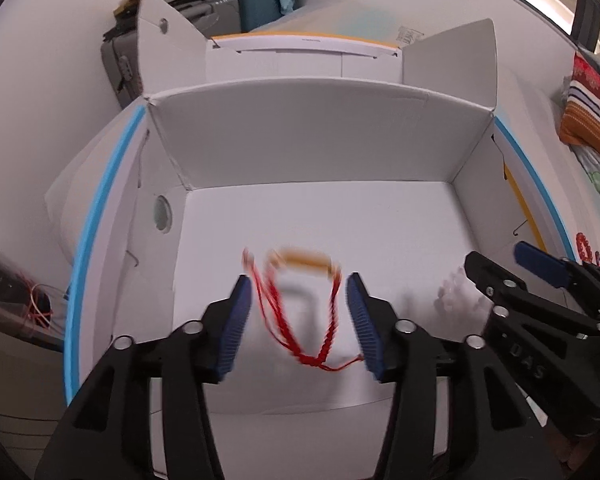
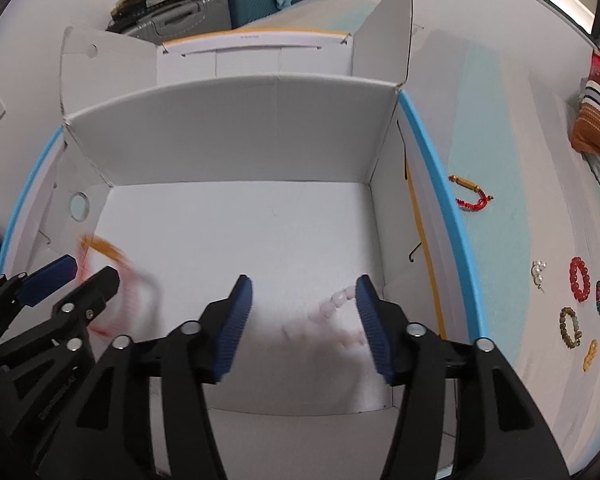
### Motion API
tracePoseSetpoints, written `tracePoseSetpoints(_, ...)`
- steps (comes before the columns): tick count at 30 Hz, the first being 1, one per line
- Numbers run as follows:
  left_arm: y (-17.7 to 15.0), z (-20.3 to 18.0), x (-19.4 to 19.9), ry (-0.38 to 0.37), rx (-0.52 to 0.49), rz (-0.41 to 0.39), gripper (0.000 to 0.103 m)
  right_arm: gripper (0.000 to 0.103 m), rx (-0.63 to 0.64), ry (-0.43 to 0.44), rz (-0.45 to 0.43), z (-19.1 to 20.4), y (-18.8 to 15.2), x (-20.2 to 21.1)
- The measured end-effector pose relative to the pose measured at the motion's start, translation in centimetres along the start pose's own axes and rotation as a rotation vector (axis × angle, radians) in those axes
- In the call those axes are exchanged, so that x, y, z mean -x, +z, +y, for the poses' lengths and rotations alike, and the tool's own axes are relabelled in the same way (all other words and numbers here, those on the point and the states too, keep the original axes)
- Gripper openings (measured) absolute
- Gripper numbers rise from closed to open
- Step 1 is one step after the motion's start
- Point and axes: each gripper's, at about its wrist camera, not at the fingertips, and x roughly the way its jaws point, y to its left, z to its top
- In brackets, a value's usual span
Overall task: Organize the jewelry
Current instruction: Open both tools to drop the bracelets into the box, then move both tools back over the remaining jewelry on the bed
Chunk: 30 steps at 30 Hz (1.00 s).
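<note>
Since both claws are parked right over the open white box, this looks like the drop-off step: each one carried a piece over and let it go so it lands inside.

Left claw has its blue pads spread wide, not pressing on anything. Between them, blurry and apparently mid-fall, is the red cord bracelet with a yellowish tube bar. It's over the near half of the box floor, a bit toward the left wall. The bar lies roughly crosswise at the far end, with the red cord loop trailing back toward the near edge, so the long axis runs near-to-far.

Right claw is also spread open, gripping nothing. A pale pink bead bracelet smears beside its right pad, near the box's near right corner. Too blurred to say which way it points.

More bracelets sit on the blue mat outside the right wall, so I'd guess it's far from done.
</note>
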Motion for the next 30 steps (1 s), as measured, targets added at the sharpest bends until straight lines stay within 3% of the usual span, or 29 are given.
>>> tracePoseSetpoints(2,-0.1,0.2,0.6,0.015,0.011,-0.023,0.071,0.069,-0.006,-0.004,-0.032,-0.4,-0.1,1.2)
tracePoseSetpoints(6,-0.1,0.2,1.5,0.027,0.016,-0.046,0.082,0.083,-0.022,0.006,-0.086,-1.5,-0.3,3.5)
tracePoseSetpoints(14,-0.5,-2.2,4.5,0.023,-0.019,-0.113,0.097,0.092,-0.09,-0.059,-0.165,-6.6,-1.4,7.7)
tracePoseSetpoints(30,-1.4,-15.4,7.3,-0.067,-0.19,-0.176,0.097,0.093,-0.21,-0.176,-0.197,-19.4,-5.7,11.9)
